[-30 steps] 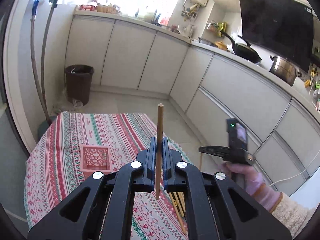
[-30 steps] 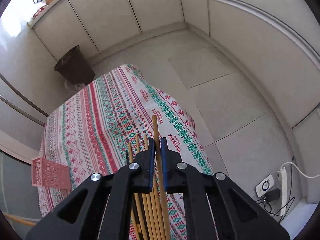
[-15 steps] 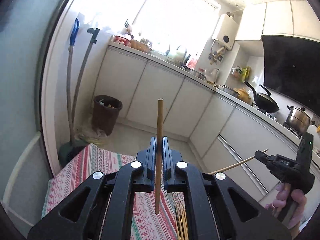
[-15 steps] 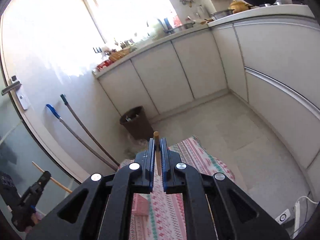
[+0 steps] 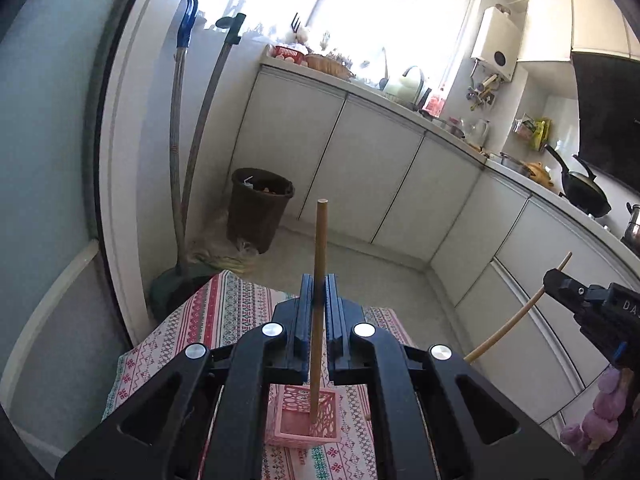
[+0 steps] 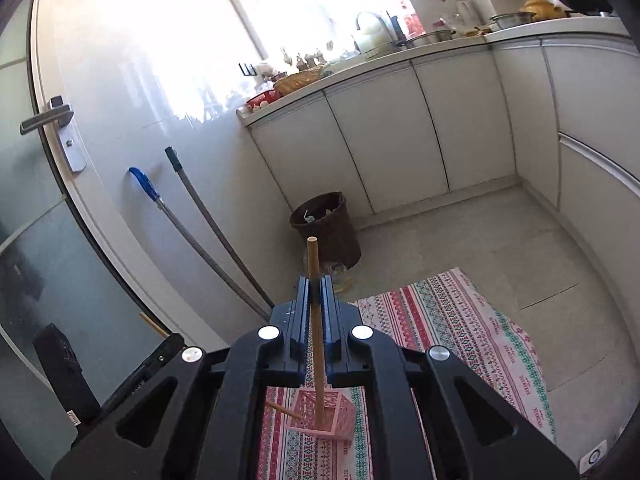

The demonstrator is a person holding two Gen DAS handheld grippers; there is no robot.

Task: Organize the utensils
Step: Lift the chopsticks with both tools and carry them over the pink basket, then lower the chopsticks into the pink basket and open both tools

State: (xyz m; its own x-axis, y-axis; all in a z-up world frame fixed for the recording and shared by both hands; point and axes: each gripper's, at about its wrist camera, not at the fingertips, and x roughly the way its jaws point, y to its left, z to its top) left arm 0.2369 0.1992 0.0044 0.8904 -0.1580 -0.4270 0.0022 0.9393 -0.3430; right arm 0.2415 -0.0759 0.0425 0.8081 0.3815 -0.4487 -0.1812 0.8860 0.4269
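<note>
My left gripper [image 5: 318,300] is shut on a wooden chopstick [image 5: 319,280] that stands upright, its lower end over the pink lattice basket [image 5: 304,420] on the patterned tablecloth. My right gripper [image 6: 315,300] is shut on another wooden chopstick [image 6: 314,292], also upright, its lower end over the same pink basket [image 6: 324,416]. The right gripper also shows at the right edge of the left wrist view [image 5: 554,276] with its chopstick [image 5: 516,316] slanting down. The left gripper's chopstick tip [image 6: 282,409] reaches toward the basket from the left.
The small table has a red, green and white patterned cloth [image 6: 460,320]. A dark waste bin [image 5: 260,208] stands on the floor by white cabinets [image 5: 360,168]. Two mop handles [image 5: 192,140] lean on the wall at left. A door with a handle [image 6: 48,116] is at left.
Both grippers have swung from looking down at the table and a pile of chopsticks to level views. Each now holds its chopstick upright over the pink basket, which has come close beneath them.
</note>
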